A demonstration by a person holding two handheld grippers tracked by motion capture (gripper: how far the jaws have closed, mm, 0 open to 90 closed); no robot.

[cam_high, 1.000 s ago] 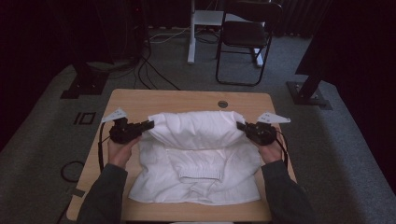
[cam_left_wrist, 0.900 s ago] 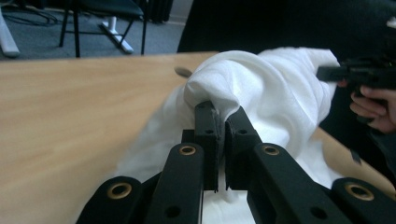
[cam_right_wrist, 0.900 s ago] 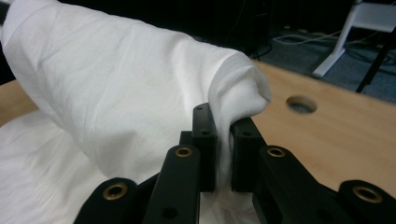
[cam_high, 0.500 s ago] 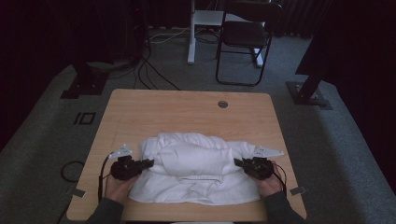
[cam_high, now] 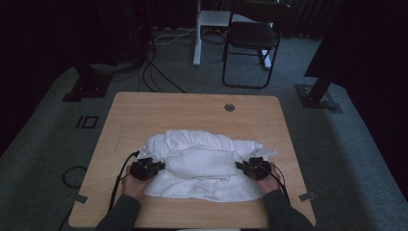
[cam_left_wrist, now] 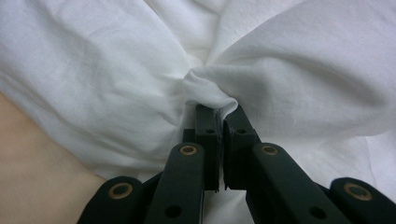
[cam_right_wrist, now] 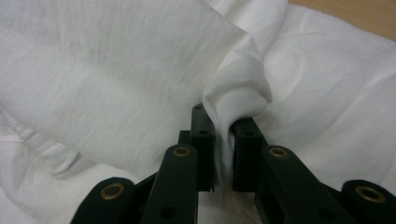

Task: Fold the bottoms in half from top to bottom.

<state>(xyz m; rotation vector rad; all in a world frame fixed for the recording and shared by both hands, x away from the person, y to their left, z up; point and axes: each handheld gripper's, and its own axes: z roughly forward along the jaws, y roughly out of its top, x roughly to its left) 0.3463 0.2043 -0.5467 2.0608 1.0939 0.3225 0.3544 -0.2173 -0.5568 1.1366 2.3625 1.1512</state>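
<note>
A white garment point(cam_high: 202, 161) lies bunched on the wooden table point(cam_high: 183, 108), its far part folded over toward the near edge. My left gripper point(cam_high: 155, 167) is at the garment's left side, shut on a pinch of the white cloth point(cam_left_wrist: 208, 91). At the right side my right gripper point(cam_high: 243, 167) is shut on a twisted fold of the same cloth point(cam_right_wrist: 238, 93). In both gripper views the black jaws press together with fabric caught between them. A person's hands and dark sleeves hold the grippers from the table's near edge.
A round cable hole point(cam_high: 229, 107) sits near the table's far edge. Beyond the table stand a black chair point(cam_high: 250, 43) and a white stand point(cam_high: 197, 33), with cables point(cam_high: 159, 72) on the grey carpet. Dark stand bases point(cam_high: 320, 96) flank the table.
Both grippers have pulled the garment's far edge toward the person, from mid-table down near the front edge, folding the cloth over itself. Both stay shut on it.
</note>
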